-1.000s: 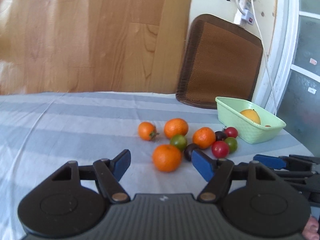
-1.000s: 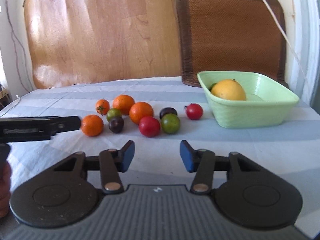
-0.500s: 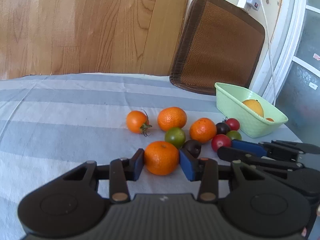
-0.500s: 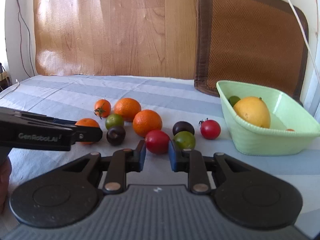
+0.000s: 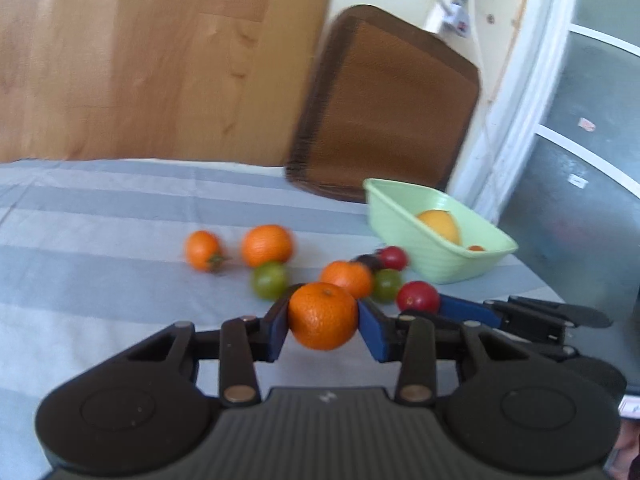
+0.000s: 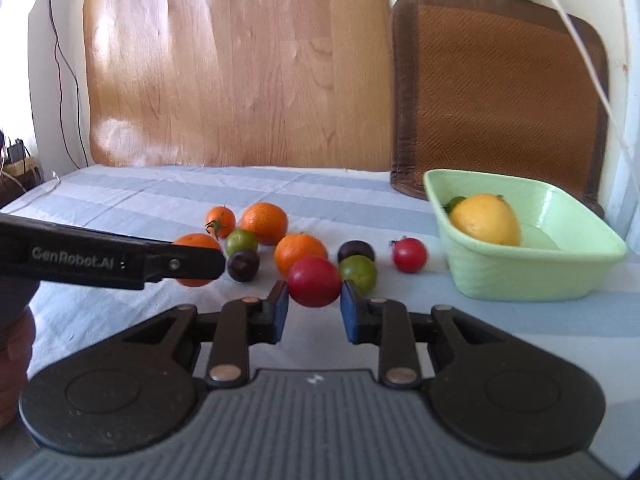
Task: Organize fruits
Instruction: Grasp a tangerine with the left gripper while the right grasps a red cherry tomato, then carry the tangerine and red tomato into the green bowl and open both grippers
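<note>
My left gripper [image 5: 323, 326] is shut on an orange mandarin [image 5: 323, 316] and holds it above the striped cloth. My right gripper [image 6: 314, 300] is shut on a red tomato [image 6: 314, 281], also lifted; it shows in the left wrist view [image 5: 418, 297] too. A pale green basket [image 6: 536, 268] at the right holds a yellow-orange fruit [image 6: 486, 220] and a green one behind it. On the cloth lie two mandarins [image 6: 264, 223] [image 6: 300, 252], an orange tomato [image 6: 220, 221], green tomatoes [image 6: 241, 241] [image 6: 358, 274], dark ones [image 6: 243, 265] [image 6: 356, 251] and a red one [image 6: 409, 255].
The table has a blue-and-white striped cloth [image 6: 140, 208]. A brown woven chair back [image 6: 496, 92] stands behind the basket, a wooden panel [image 6: 240, 72] behind the table. A white cable [image 6: 580, 40] hangs at the right. The left gripper's arm [image 6: 100, 258] crosses the right wrist view.
Both grippers closed on their fruit and lifted: the left raised the mandarin, the right raised the red tomato off the cloth.
</note>
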